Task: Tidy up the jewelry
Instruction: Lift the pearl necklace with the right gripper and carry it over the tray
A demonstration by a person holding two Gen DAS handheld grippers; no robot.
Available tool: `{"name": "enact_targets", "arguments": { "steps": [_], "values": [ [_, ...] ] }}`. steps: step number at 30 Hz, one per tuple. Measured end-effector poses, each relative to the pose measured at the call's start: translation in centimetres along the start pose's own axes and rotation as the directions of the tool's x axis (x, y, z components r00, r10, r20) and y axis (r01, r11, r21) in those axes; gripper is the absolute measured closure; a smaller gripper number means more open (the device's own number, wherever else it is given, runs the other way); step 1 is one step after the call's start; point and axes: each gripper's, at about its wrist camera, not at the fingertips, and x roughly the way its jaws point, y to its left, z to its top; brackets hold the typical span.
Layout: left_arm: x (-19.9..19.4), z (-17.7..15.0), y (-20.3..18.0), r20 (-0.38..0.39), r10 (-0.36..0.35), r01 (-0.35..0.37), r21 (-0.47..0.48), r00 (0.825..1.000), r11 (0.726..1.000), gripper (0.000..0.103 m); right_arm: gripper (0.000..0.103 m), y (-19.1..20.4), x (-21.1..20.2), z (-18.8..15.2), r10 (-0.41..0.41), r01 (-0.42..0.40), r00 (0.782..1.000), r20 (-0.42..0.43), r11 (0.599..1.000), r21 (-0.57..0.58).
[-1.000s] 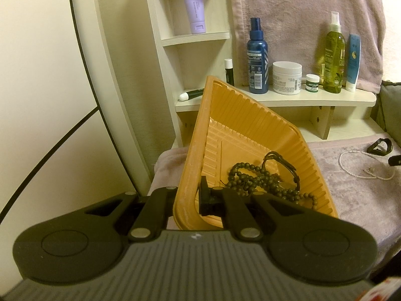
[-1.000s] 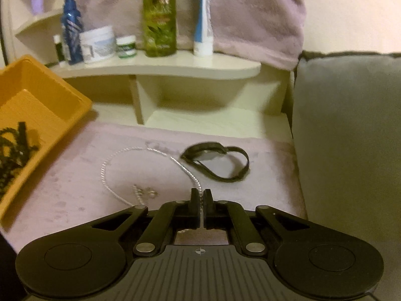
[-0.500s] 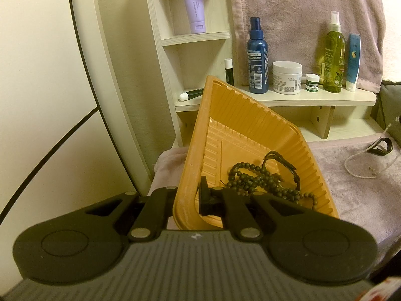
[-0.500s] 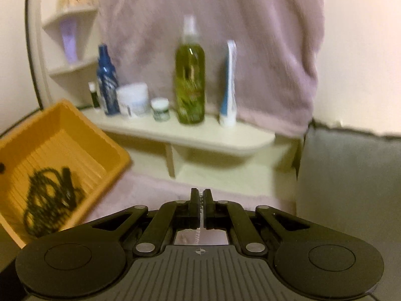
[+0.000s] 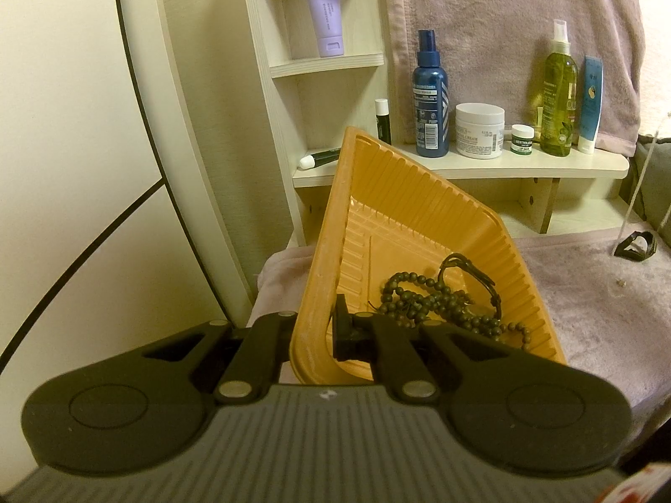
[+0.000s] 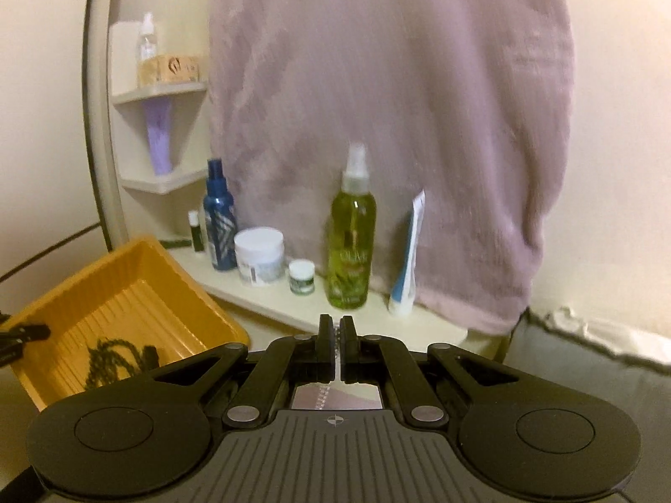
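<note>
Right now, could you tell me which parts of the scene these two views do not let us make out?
- White necklace: right wrist view, only a sliver between the right gripper pads; its hanging length is behind the gripper body.
- The same necklace in the left wrist view: a thin strand at the right edge, top cut off.
- Orange tray rim: the left gripper covers the pinched part.
- Bottle labels: right wrist view, blurred.

The tray (image 5: pixel 419 226) stands tilted at the centre of the left wrist view, resting on the cloth (image 5: pixel 578 293), its near rim between the left gripper's (image 5: pixel 318 335) fingers. The beads (image 5: pixel 440 302) and a strap (image 5: pixel 474 276) lie in its lower right corner. Behind it, across the upper right, the shelf (image 5: pixel 524 165) carries bottles and jars. At the far right edge a band (image 5: pixel 637 243) lies on the cloth.
</note>
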Motion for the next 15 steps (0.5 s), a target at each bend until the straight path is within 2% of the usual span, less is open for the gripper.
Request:
{"name": "enact_targets", "arguments": {
  "steps": [15],
  "values": [
    [0.0,0.0,0.0,0.0,-0.001,0.001,-0.001,1.0,1.0,0.099,0.101,2.0,-1.8,5.9,0.08,-0.071,0.993,0.085,0.992,-0.102]
  ]
}}
